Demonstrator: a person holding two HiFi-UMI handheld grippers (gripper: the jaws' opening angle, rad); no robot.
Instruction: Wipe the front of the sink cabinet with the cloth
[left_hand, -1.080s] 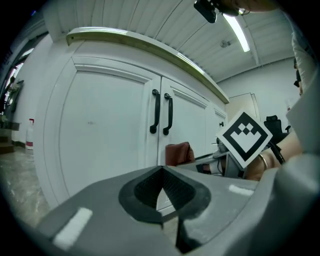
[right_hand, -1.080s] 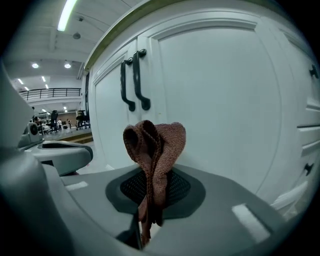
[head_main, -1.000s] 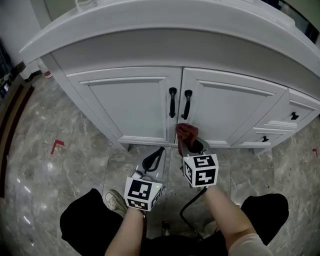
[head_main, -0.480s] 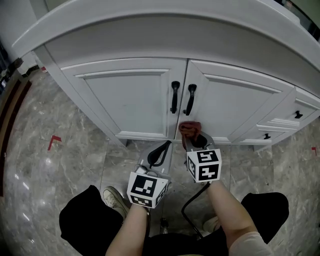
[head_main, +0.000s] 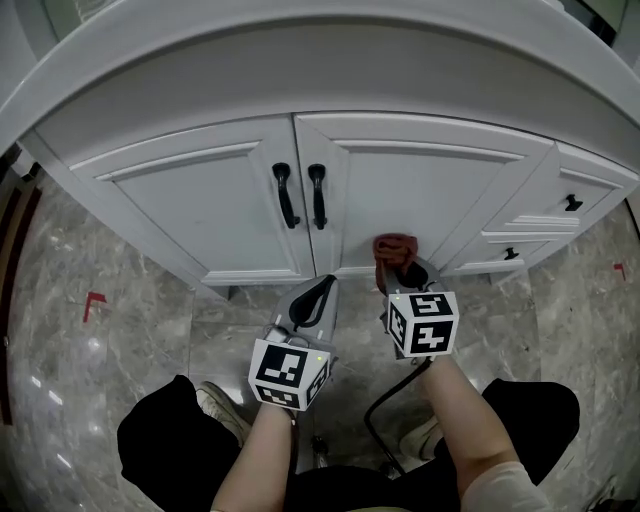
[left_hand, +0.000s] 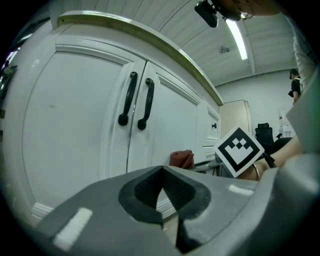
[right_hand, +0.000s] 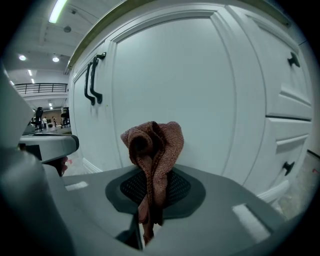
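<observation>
Since half a second ago the cloth (head_main: 394, 250) has travelled rightward along the sink cabinet (head_main: 150, 120). It was just under the two black handles (head_main: 286, 195); now it is low on the right-hand door (head_main: 430, 190), clear to their right.

Both cabinet doors are shut, and so are the small drawers (head_main: 535, 222) at the far right, so nothing inside can be seen.

On the left, the left tool (head_main: 318, 296) points at the foot of the cabinet below the handles. Its jaws are pressed together with nothing between them.

To its right, the right tool (head_main: 400, 272) has its jaws clamped on the reddish-brown knitted cloth. The cloth bunches up from the tips, right at the white door panel; contact with the door cannot be judged.

Grey marble floor (head_main: 90, 360) lies beneath.
</observation>
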